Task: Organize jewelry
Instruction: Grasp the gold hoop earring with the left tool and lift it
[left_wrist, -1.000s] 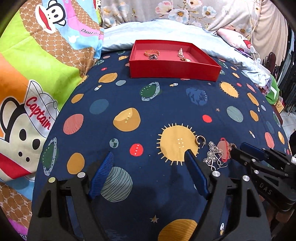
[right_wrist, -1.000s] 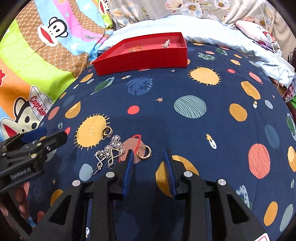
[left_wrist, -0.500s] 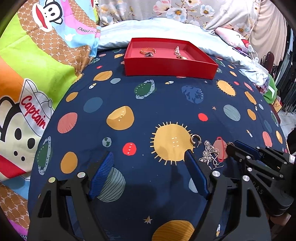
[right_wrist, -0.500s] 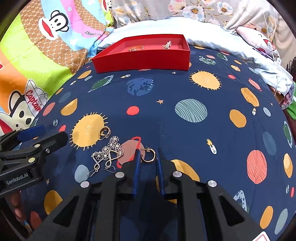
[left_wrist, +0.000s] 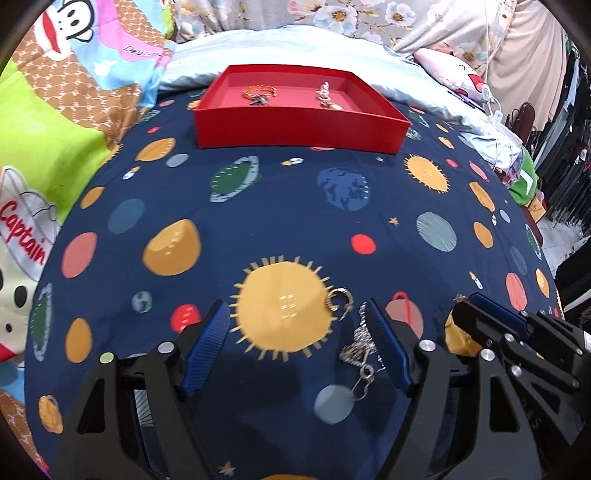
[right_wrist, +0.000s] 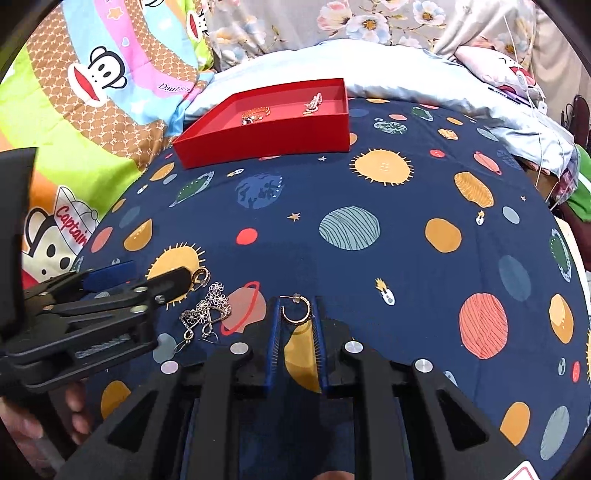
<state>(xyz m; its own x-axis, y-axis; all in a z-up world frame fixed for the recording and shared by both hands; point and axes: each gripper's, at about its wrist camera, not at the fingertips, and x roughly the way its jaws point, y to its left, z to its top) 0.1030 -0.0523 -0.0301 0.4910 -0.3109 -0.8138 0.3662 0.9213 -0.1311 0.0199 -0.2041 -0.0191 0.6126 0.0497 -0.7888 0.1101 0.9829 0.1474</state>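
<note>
shiny metal hoop earring (right_wrist: 294, 311), matt cloth bedspread (right_wrist: 369, 280)

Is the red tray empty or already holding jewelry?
Holding jewelry: the red tray has a gold bracelet at its left and a silvery piece at right.

Left of the red tray (right_wrist: 266, 138), the cartoon monkey quilt (right_wrist: 74, 122) read "Captain" on the monkey's white cap (right_wrist: 72, 221); a pink band's script was cut off.
</note>
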